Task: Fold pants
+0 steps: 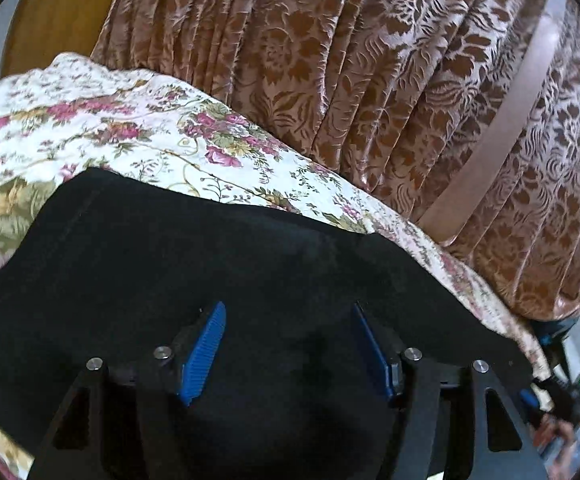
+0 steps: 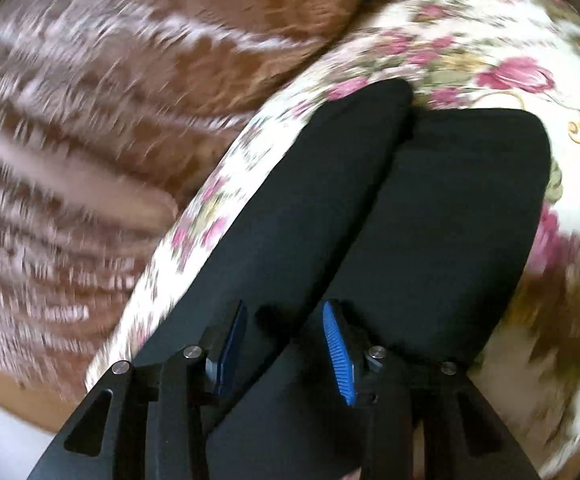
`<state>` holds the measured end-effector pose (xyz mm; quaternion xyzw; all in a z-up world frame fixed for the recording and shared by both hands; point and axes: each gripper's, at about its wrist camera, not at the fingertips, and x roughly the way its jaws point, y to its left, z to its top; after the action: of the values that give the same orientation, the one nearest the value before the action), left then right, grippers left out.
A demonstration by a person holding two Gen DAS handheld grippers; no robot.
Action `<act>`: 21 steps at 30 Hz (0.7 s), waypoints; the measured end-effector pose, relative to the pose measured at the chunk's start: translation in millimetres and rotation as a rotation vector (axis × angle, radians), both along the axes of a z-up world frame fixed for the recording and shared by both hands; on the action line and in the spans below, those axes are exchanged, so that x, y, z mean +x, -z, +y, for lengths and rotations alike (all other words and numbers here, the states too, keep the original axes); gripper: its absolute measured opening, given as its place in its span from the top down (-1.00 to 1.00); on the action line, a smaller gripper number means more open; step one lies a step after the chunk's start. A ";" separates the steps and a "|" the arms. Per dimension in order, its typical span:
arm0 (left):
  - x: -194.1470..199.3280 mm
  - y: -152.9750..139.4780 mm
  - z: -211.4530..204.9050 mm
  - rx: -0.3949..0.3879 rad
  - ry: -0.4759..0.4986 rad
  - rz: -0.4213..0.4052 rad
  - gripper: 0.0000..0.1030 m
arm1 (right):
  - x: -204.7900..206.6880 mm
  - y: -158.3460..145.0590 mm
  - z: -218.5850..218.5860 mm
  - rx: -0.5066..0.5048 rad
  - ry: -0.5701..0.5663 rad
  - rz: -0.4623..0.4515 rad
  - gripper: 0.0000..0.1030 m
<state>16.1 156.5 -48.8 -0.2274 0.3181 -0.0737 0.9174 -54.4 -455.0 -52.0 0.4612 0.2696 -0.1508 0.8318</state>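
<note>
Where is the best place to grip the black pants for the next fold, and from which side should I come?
Probably grip the black pants at the two leg ends farthest from the right gripper. They lie flat, side by side on the floral bedspread, hems exposed. Come from above, one finger sliding under the hem.

The black pants [image 1: 217,264] lie flat on the floral bedspread [image 1: 137,128], offering no raised obstruction. Bare bedspread remains open beyond the pants on the far side in the left wrist view. A pleated brown curtain [image 1: 370,72] hangs along the bed edge and bounds that side; passage there is restricted. In the right wrist view, the two pant legs [image 2: 430,200] lie side by side; open bedspread [image 2: 490,40] extends past their ends and to the right. The curtain [image 2: 89,120] closes the left side.
</note>
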 end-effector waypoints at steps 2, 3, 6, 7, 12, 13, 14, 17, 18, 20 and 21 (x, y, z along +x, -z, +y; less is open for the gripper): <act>0.1 5.4 6.2 0.007 0.008 0.017 -0.16 | -3.0 5.9 -16.9 0.041 0.027 -0.037 0.22; 0.5 7.1 9.3 0.002 0.010 0.021 -0.14 | -0.3 7.6 -24.1 0.052 0.042 -0.060 0.23; 0.0 9.8 12.4 -0.006 0.020 0.024 -0.11 | 9.7 11.3 -34.6 0.044 0.053 -0.076 0.36; -0.5 9.3 12.3 -0.007 0.022 0.022 -0.12 | 14.4 12.2 -36.0 0.038 0.052 -0.062 0.51; -2.3 8.0 14.9 -0.032 0.031 0.012 -0.12 | 17.5 2.6 -34.7 -0.013 0.043 -0.068 0.84; -2.1 8.9 16.5 -0.041 0.033 0.014 -0.11 | 13.1 -1.8 -32.9 -0.026 0.050 -0.074 0.85; -2.3 9.3 17.3 -0.044 0.035 0.015 -0.10 | 7.3 -7.4 -30.9 -0.038 0.055 -0.082 0.86; -4.5 9.8 18.2 -0.040 0.045 0.010 -0.08 | -14.3 -20.2 -27.4 -0.064 0.060 -0.100 0.97; -6.4 9.9 18.1 -0.035 0.049 0.006 -0.08 | -23.7 -24.5 -27.1 -0.085 0.069 -0.100 0.98; -8.9 10.1 17.6 -0.033 0.052 0.004 -0.08 | -40.4 -28.5 -29.5 -0.106 0.083 -0.094 0.98; -10.0 10.3 17.0 -0.030 0.054 0.005 -0.09 | -48.8 -28.0 -31.5 -0.105 0.079 -0.089 0.98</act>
<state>6.0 173.5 -59.1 -0.2327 0.3253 -0.1028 0.9107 -103.2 -486.5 -24.0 0.4334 0.2055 -0.1770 0.8594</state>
